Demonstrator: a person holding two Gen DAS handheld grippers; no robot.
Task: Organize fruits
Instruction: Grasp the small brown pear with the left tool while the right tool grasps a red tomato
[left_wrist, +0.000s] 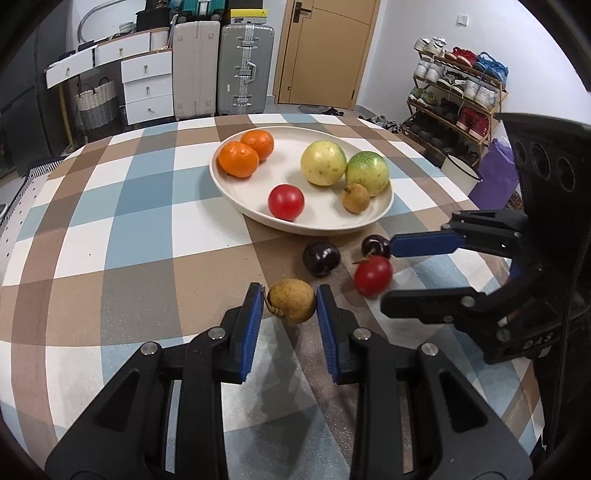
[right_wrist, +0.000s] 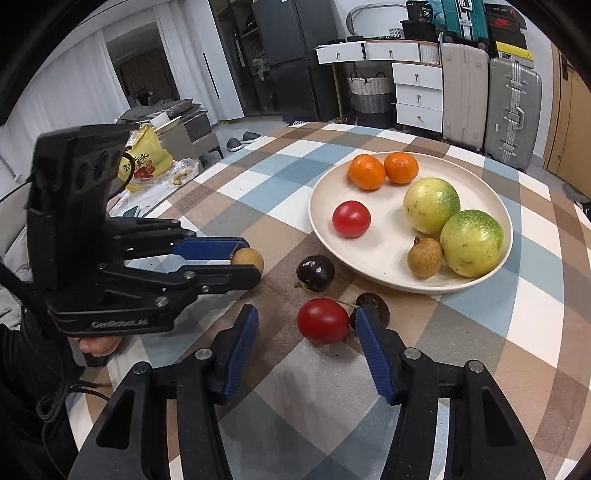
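A cream plate (left_wrist: 325, 221) (right_wrist: 321, 206) on the checked tablecloth holds two oranges (left_wrist: 239, 158), two green-yellow round fruits (left_wrist: 323, 162), a red tomato (left_wrist: 286, 202) and a brown longan (left_wrist: 355, 198). My left gripper (left_wrist: 290, 303) (right_wrist: 255, 258) is shut on a second longan (left_wrist: 291, 301) (right_wrist: 249, 257), low over the cloth. My right gripper (right_wrist: 306, 325) (left_wrist: 386, 273) is open around a red tomato (right_wrist: 323, 321) (left_wrist: 373, 275) on the cloth. Two dark cherries (right_wrist: 316, 272) (right_wrist: 373, 304) lie beside it.
The round table's edge (left_wrist: 443, 173) curves behind the plate. Suitcases (left_wrist: 245, 70), white drawers (left_wrist: 147, 88), a shoe rack (left_wrist: 458, 96) and a door (left_wrist: 325, 51) stand beyond it. A yellow bag (right_wrist: 146, 158) lies on the floor at left.
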